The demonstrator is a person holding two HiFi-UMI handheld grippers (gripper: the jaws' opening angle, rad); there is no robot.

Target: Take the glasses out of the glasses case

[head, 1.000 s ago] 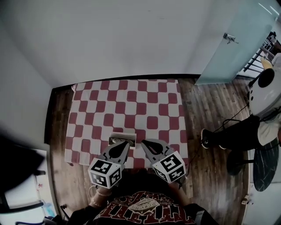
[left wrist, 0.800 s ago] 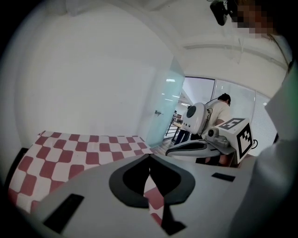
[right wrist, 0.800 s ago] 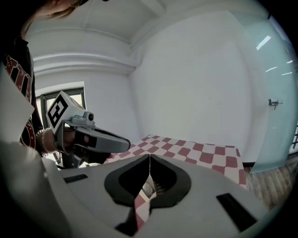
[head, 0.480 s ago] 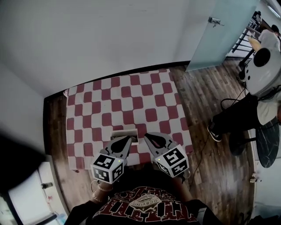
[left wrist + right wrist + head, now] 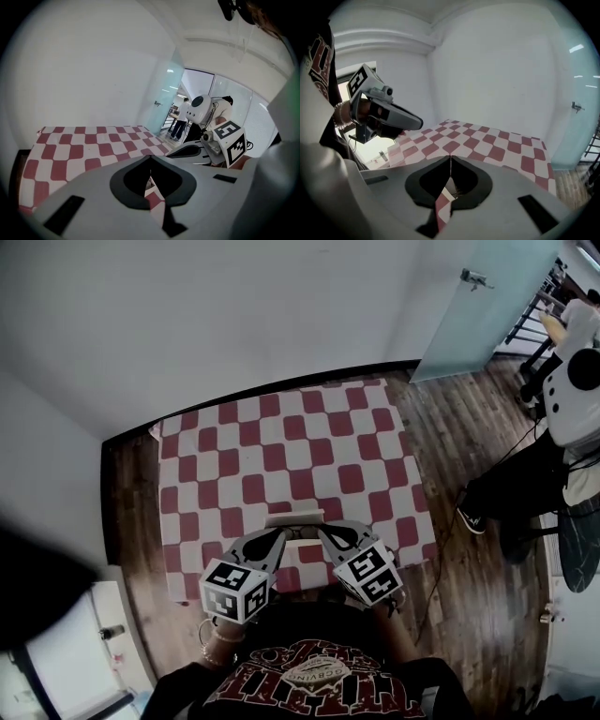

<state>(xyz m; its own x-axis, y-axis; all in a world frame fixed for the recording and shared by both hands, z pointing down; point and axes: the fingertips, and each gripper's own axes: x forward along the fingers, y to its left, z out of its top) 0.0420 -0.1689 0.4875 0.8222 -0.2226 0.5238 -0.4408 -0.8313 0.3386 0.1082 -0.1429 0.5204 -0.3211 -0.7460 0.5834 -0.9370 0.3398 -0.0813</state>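
Glasses case (image 5: 294, 519), pale, lying near front edge of red-and-white checked tabletop (image 5: 281, 442), directly between tips of left tongs (image 5: 278, 538) and right tongs (image 5: 325, 532), both tongs closed tip to tip, gripping nothing, just beside case; lid position not discernible.

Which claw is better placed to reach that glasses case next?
Right, only narrowly. Both the left claw and right claw sit shut beside the glasses case; the right's view lines up on it more squarely.
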